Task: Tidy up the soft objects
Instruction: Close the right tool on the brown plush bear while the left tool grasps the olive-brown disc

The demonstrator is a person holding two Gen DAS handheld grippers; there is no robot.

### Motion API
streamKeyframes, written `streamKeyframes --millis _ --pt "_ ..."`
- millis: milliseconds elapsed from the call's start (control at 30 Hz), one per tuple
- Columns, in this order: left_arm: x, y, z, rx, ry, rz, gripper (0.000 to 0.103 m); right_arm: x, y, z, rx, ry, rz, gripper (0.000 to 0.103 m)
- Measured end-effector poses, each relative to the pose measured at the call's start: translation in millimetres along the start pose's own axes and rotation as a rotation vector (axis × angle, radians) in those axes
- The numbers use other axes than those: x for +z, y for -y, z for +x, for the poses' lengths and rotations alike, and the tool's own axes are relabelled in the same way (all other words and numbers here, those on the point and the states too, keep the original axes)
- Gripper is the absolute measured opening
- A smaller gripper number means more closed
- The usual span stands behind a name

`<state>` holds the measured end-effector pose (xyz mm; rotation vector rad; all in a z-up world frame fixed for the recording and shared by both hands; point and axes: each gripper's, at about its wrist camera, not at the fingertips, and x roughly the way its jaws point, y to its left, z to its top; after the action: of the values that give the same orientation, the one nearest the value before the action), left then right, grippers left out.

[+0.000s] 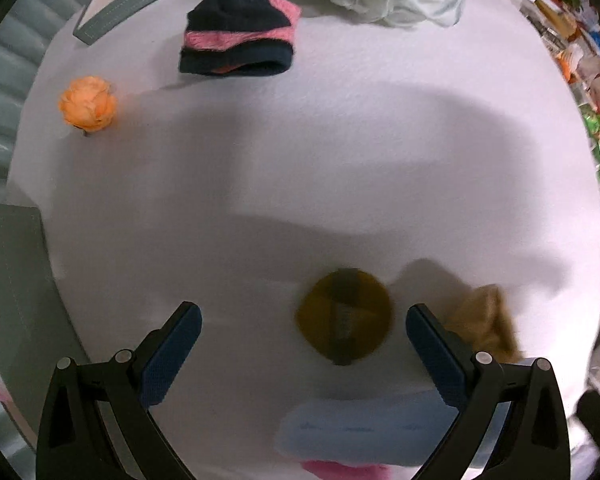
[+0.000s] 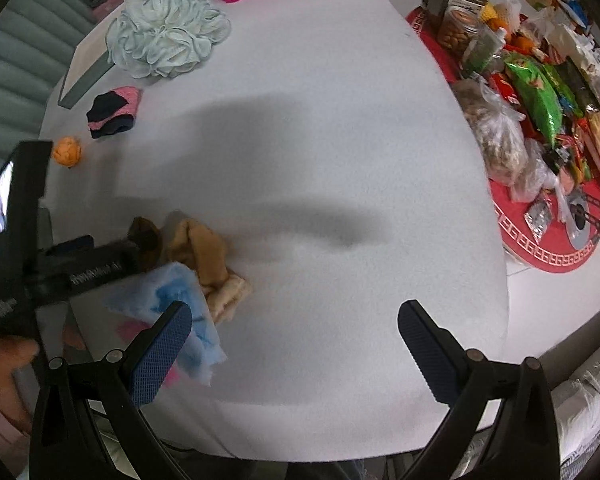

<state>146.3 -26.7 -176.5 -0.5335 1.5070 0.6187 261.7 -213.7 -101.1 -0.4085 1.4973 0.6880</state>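
The left claw (image 1: 302, 350), spread wide and empty, hovers at the bench's (image 1: 340, 160) near edge with the dark yellow round piece (image 1: 343, 317) between its fingers; the spread right claw (image 2: 294, 346) is farther off.

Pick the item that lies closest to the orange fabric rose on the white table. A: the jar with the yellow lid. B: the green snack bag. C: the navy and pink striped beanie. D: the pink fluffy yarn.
C: the beanie lies just beyond the rose on the table's left side; the other three are much farther away.
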Motion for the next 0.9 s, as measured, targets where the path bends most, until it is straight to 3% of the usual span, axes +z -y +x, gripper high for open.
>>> streamKeyframes --millis 67,100,233,367,433,500,600,700,900 --pt "-1.7 -6.9 3.8 0.021 0.003 0.005 0.103 5.9 -6.2 4.4 0.010 -0.001 -0.006 0.103" --pt "-2.2 -14.3 5.6 -0.018 0.002 -0.010 0.103 9.7 -10.1 7.0 0.013 0.001 -0.011 0.103" --pt "-2.9 -31.4 8.7 -0.057 0.003 -0.034 0.103 25.4 -29.7 22.3 0.029 -0.006 -0.041 0.103" --pt "-5.0 -35.7 8.1 -0.065 0.016 -0.033 0.103 34.6 -56.0 51.1 0.040 -0.068 -0.111 0.103" --pt "-6.0 -35.8 8.0 -0.070 0.010 -0.042 0.103 31.4 -64.9 65.0 0.000 -0.113 -0.160 0.103" --pt "-6.4 -34.5 4.8 -0.075 0.010 -0.051 0.103 26.2 -59.6 71.4 -0.069 -0.127 -0.169 0.103" --pt "-6.6 -27.9 -3.6 -0.100 0.034 -0.042 0.103 24.9 -24.7 68.4 -0.146 -0.111 -0.055 0.103" --pt "-6.2 -14.1 -1.3 -0.089 0.031 -0.012 0.103 25.7 -2.3 63.9 -0.087 -0.113 0.007 0.103" --pt "-3.9 -3.9 10.6 -0.058 0.018 -0.001 0.103 23.8 -11.2 62.2 -0.037 -0.104 -0.062 0.103"
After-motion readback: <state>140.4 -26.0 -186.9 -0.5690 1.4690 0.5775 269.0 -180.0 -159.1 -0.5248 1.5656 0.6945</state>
